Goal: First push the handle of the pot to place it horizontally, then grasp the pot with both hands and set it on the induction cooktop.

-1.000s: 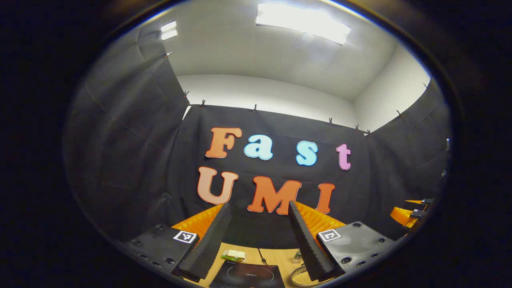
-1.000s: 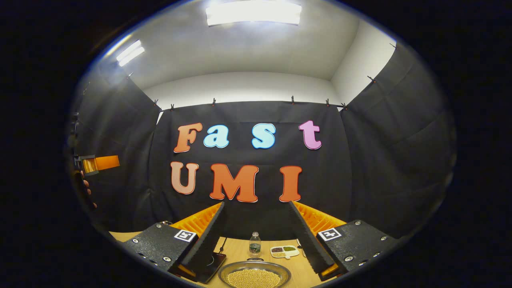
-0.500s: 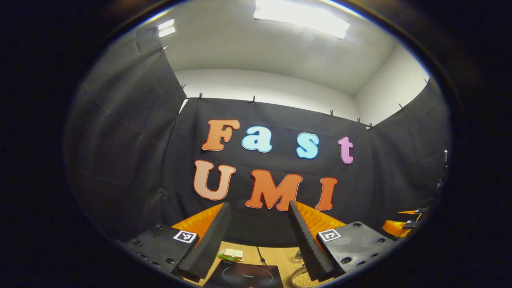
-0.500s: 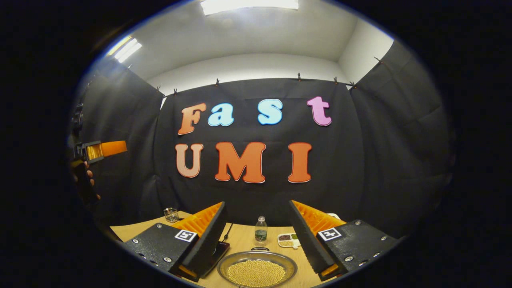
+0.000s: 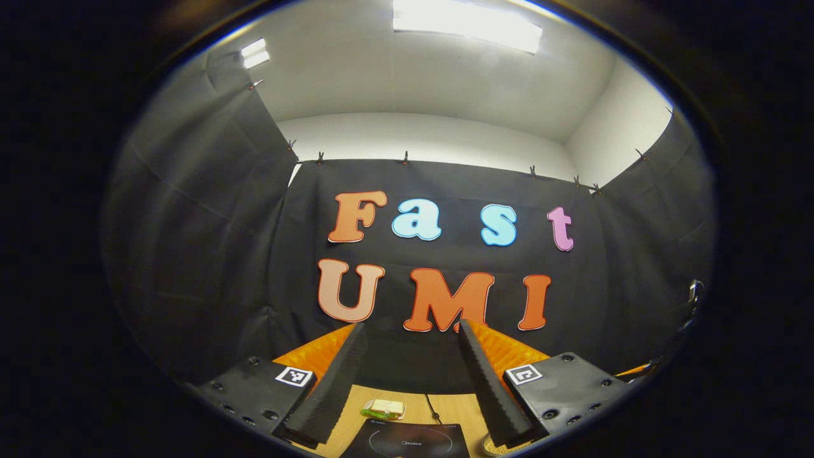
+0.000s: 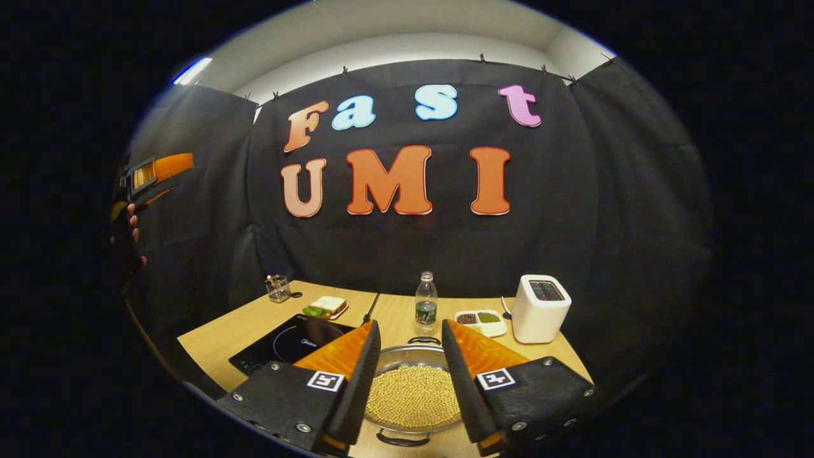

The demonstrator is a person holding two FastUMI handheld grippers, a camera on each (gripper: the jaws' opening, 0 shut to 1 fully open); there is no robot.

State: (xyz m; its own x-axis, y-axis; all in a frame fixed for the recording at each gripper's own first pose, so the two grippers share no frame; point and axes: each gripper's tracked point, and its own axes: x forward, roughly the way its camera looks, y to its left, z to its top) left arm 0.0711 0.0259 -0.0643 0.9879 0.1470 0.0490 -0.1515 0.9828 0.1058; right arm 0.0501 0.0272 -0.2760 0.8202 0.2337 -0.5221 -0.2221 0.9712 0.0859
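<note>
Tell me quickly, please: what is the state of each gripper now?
Left gripper: open, holding nothing, up above the table.
Right gripper: open, holding nothing, fingers over the pot.

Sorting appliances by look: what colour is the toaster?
White toaster, clearest in the right gripper view.

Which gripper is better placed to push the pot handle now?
Right. The right gripper hangs open just above the pot, near handle between its fingers. The left gripper is raised, over the induction cooktop.
</note>
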